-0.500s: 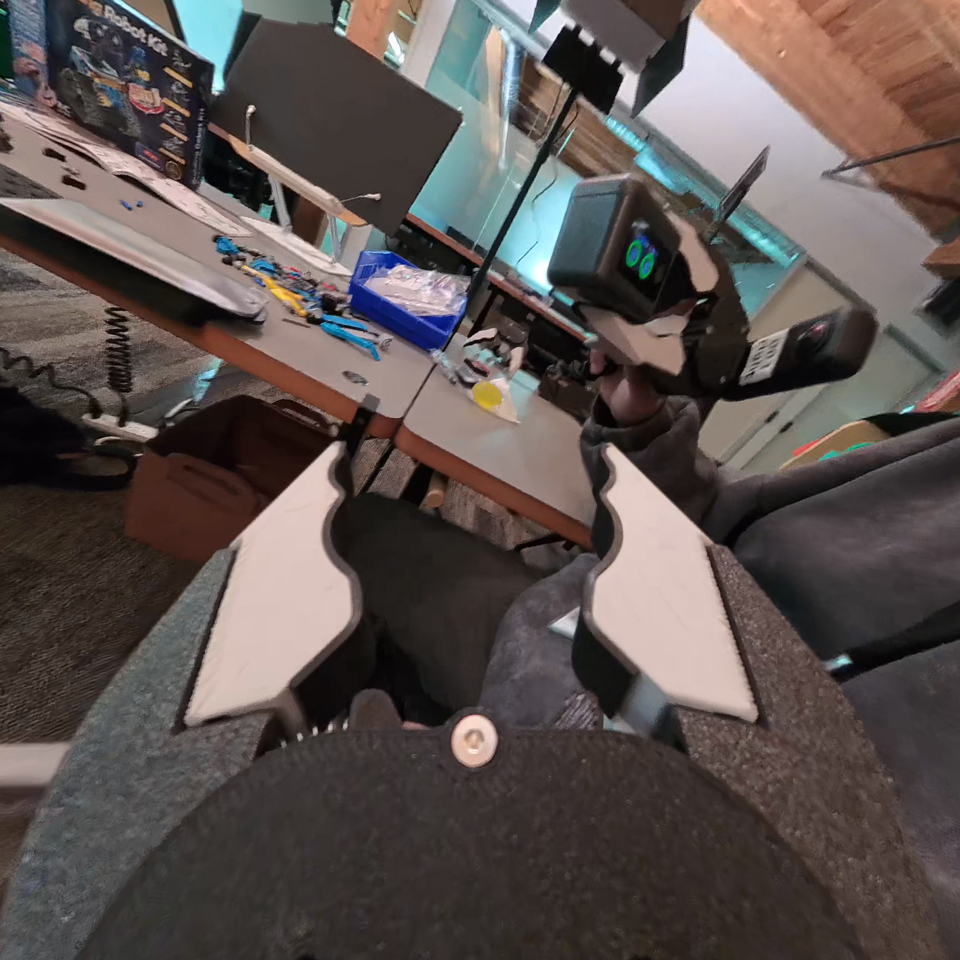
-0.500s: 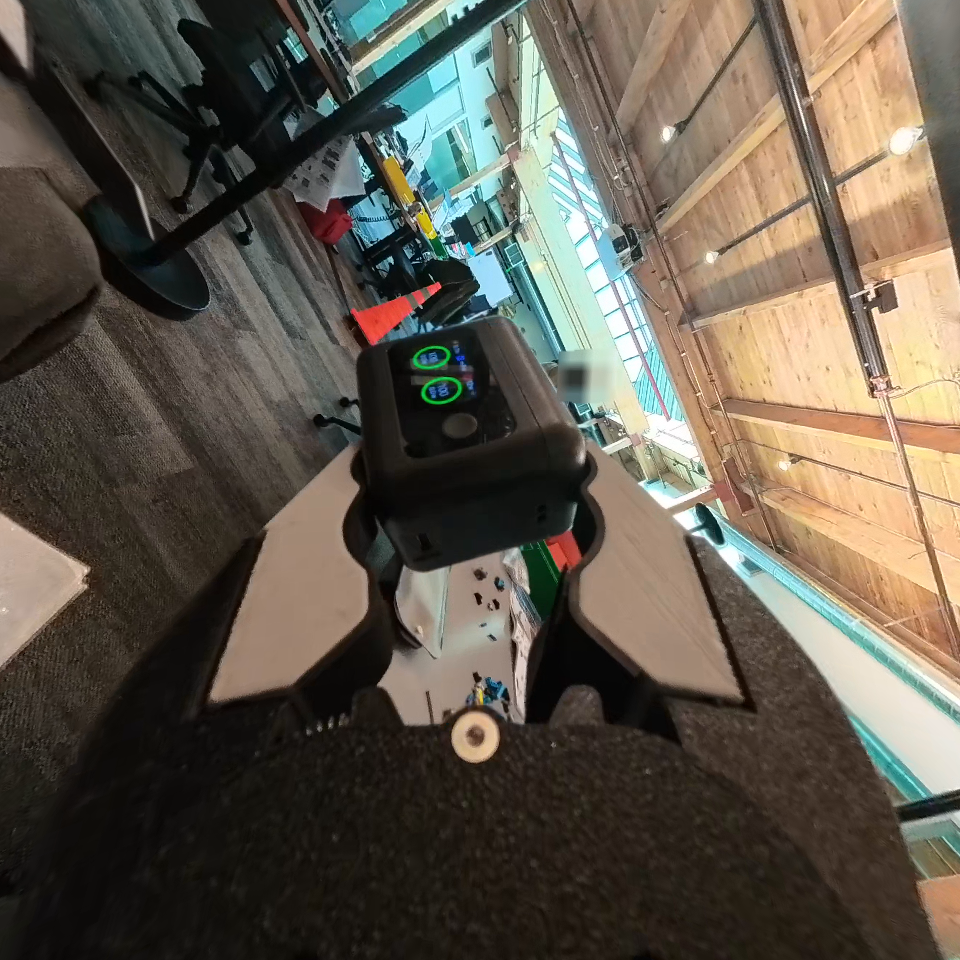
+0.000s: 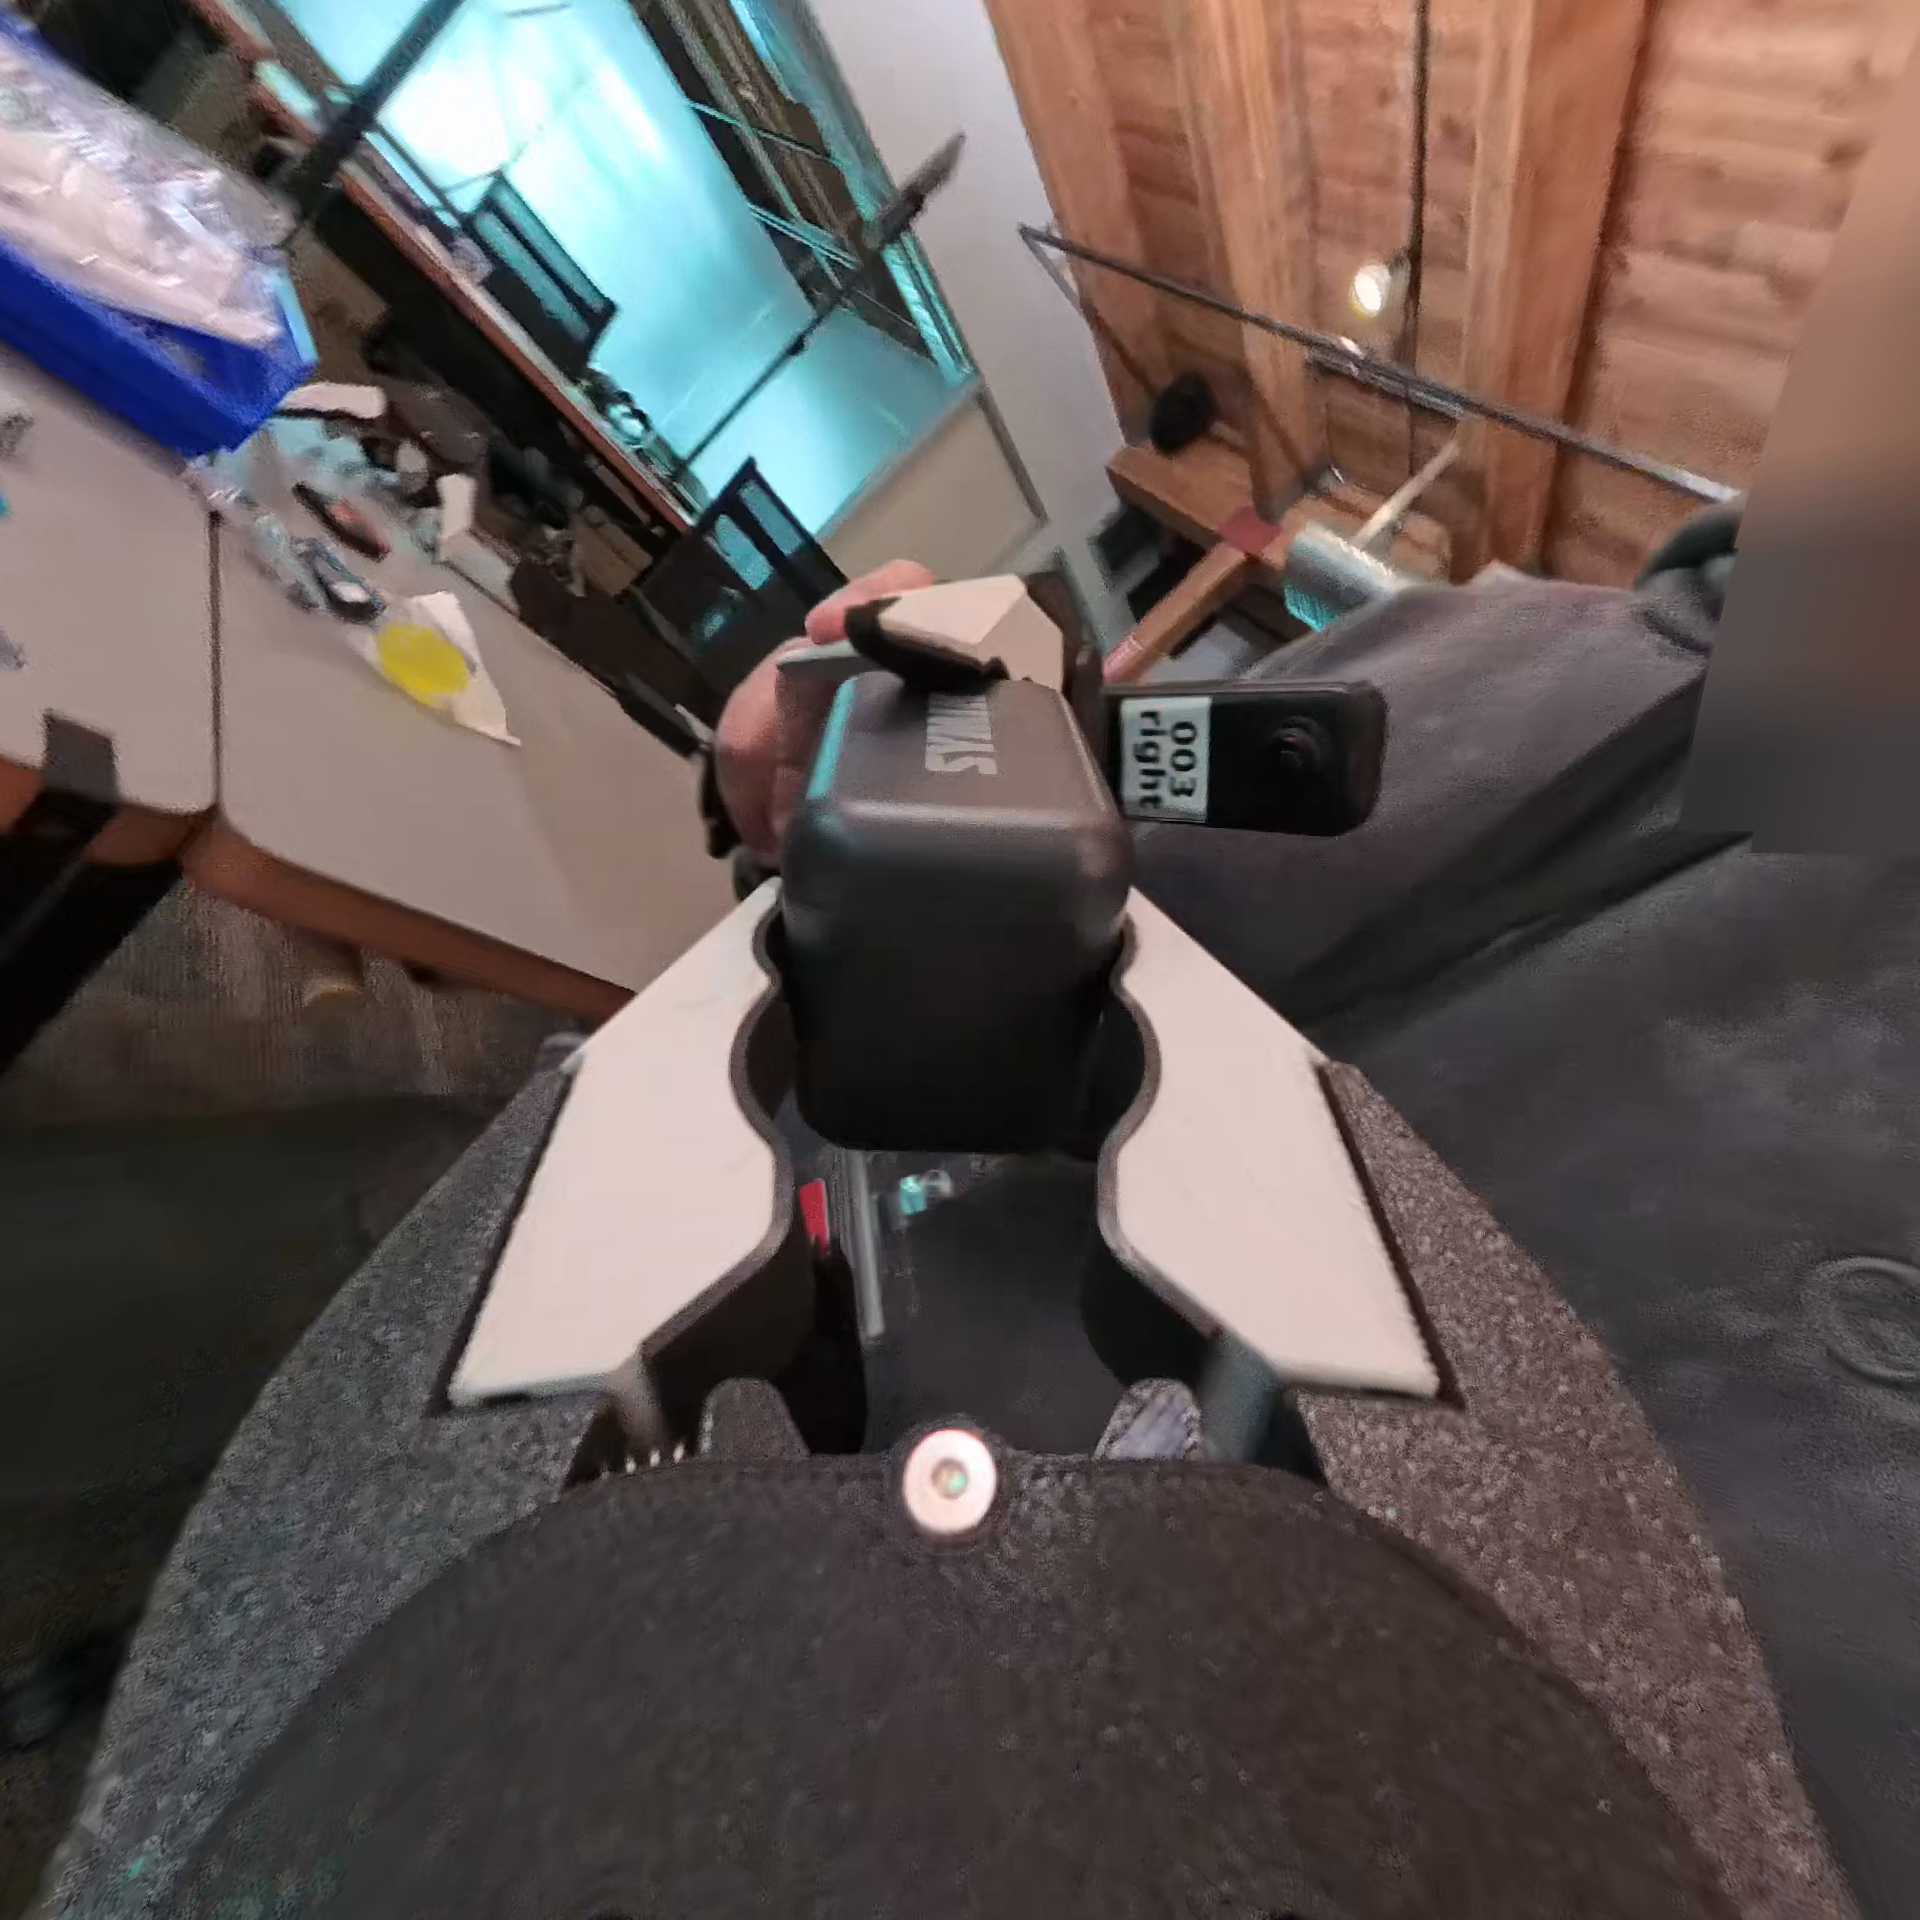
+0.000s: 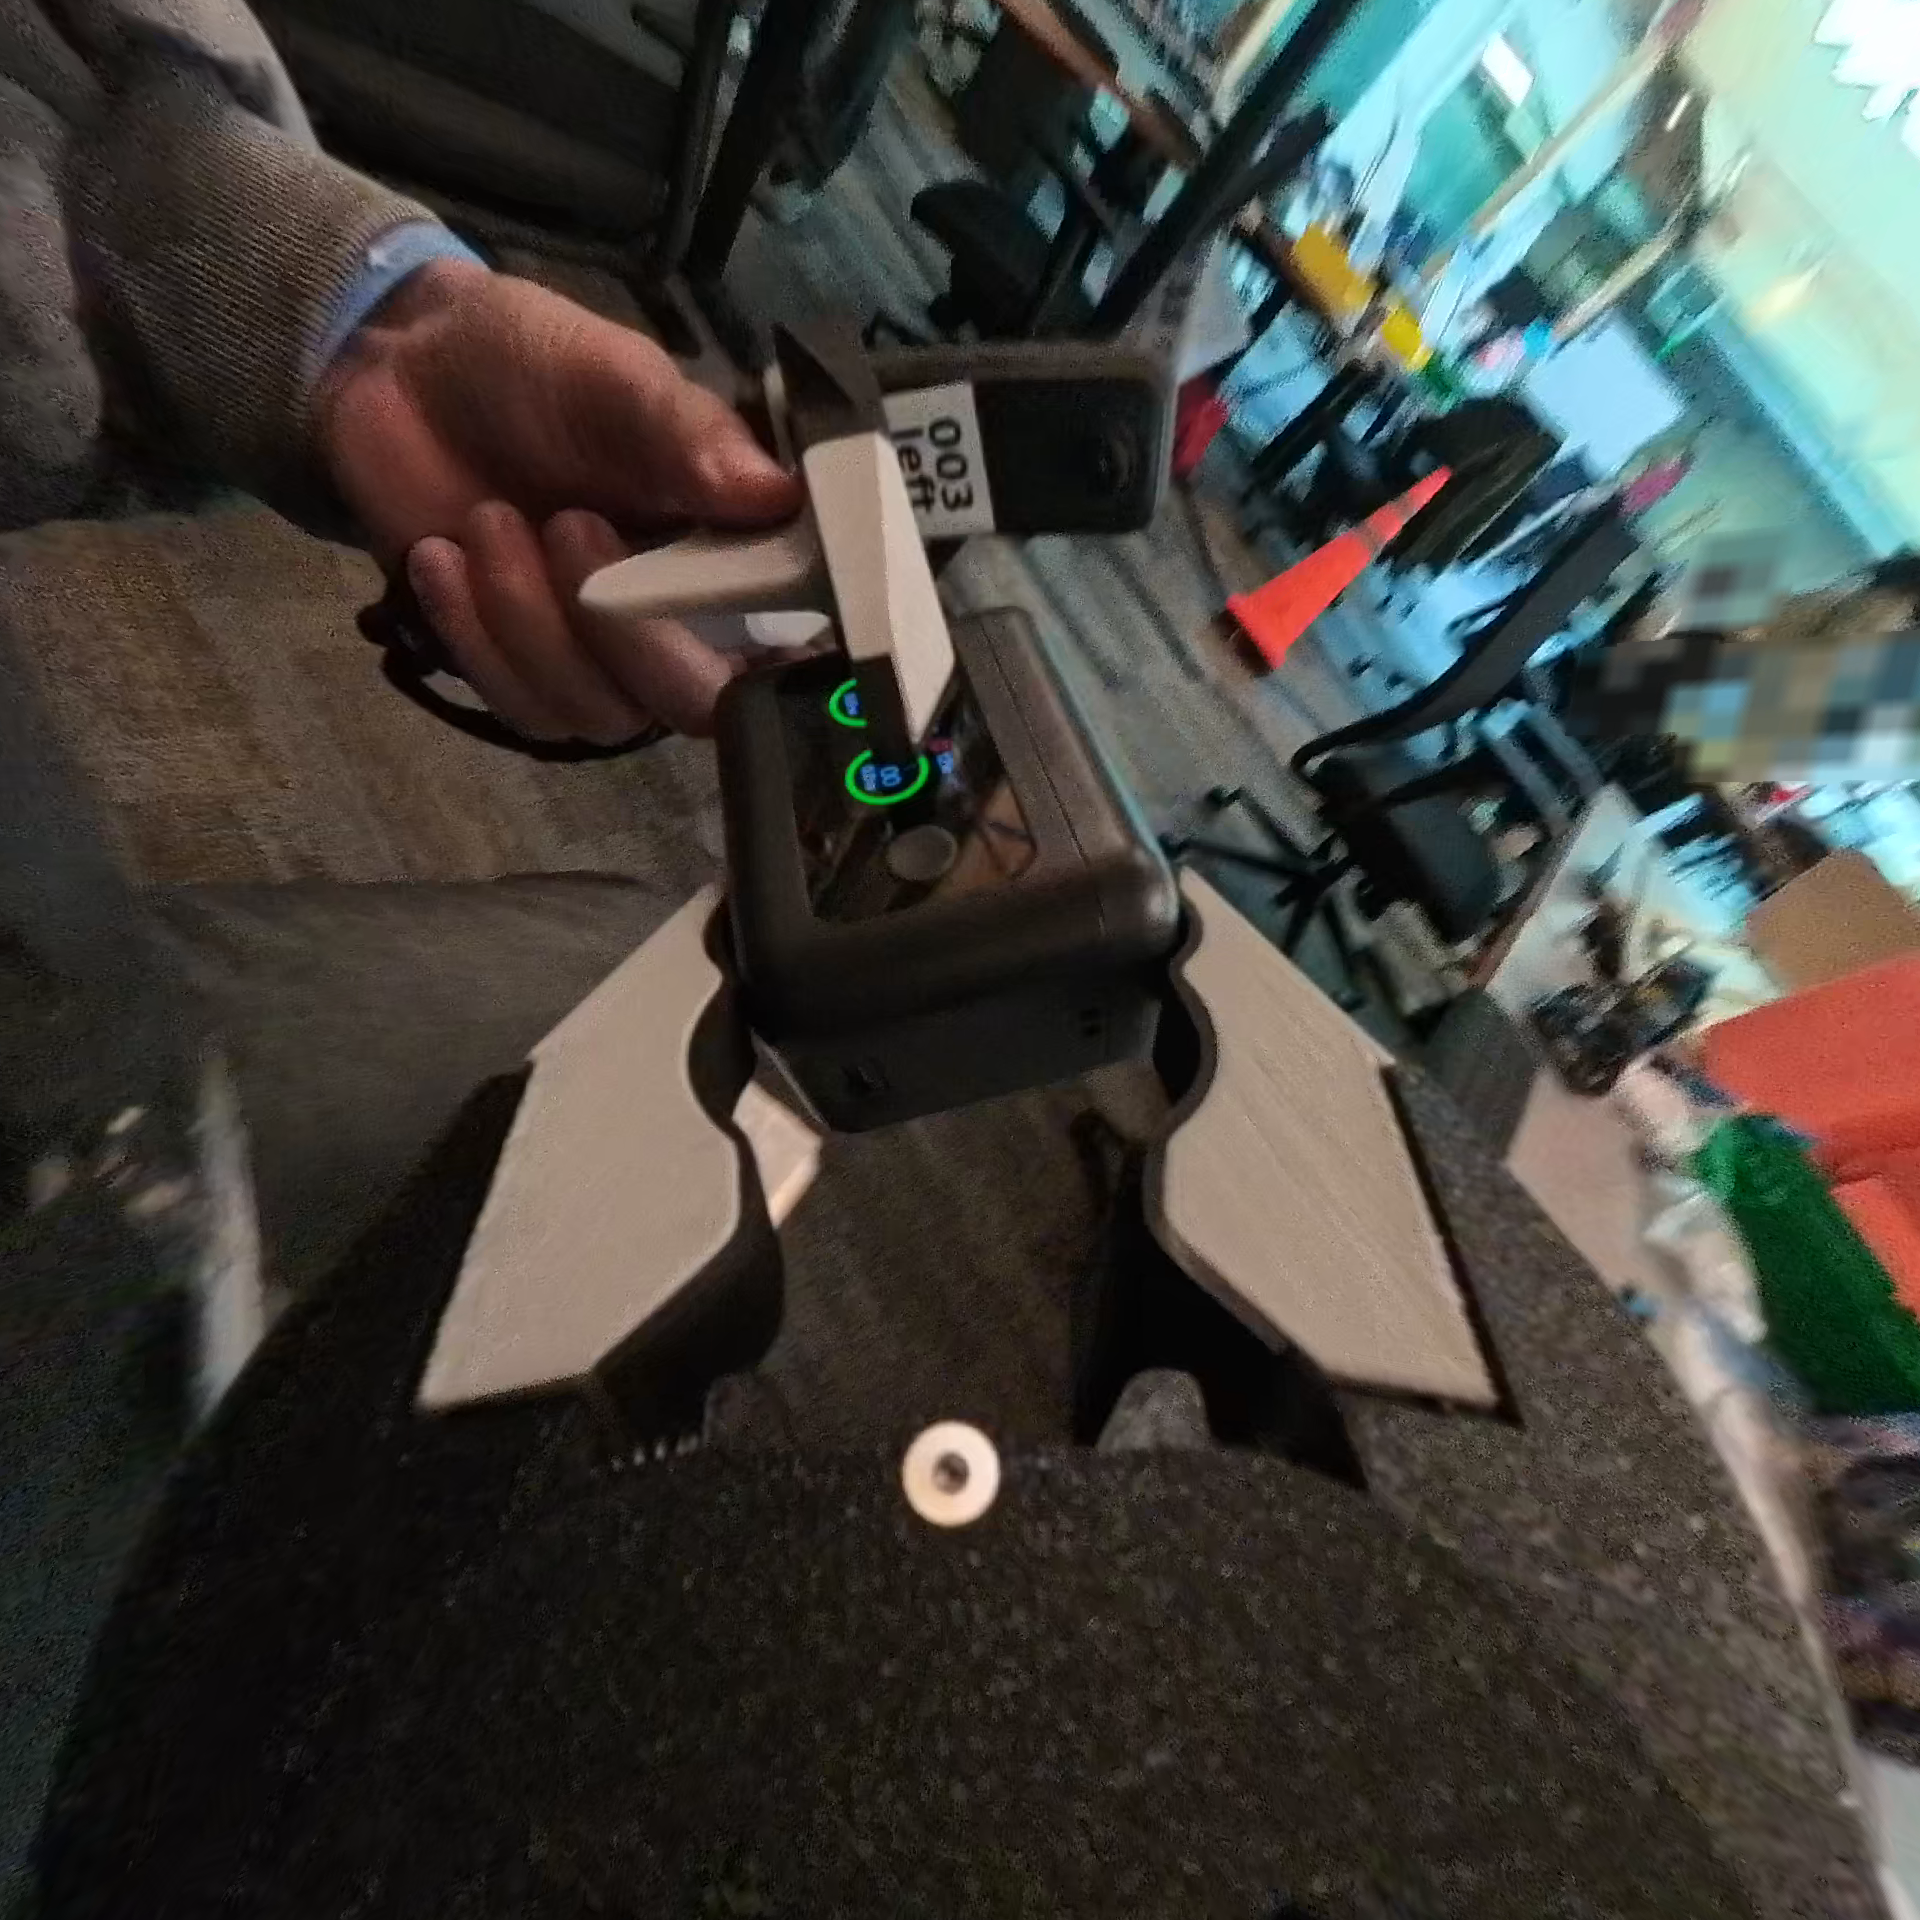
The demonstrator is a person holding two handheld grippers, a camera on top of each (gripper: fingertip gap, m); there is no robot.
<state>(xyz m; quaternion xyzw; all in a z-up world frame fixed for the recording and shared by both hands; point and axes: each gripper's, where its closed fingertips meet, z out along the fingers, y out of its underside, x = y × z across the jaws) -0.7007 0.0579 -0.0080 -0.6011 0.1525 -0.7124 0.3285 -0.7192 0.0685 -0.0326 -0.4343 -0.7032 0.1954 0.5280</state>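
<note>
Fingers [image 3: 665,1122] of your left gripper [image 3: 948,935] and your right gripper [image 4: 951,935] are both clenching one black box [image 3: 951,935], screen side with green rings facing the right camera, your hand [image 4: 540,488] gripping the left handle, grey table [image 3: 343,748] lying well behind.

My left tongs [image 3: 951,940] and right tongs [image 4: 951,930] meet nose to nose, each pair of white fingers closed against the same black box between them. My left hand [image 4: 540,488] wraps its handle, grey sleeve at the wrist; my right hand [image 3: 769,748] shows only partly behind.
</note>
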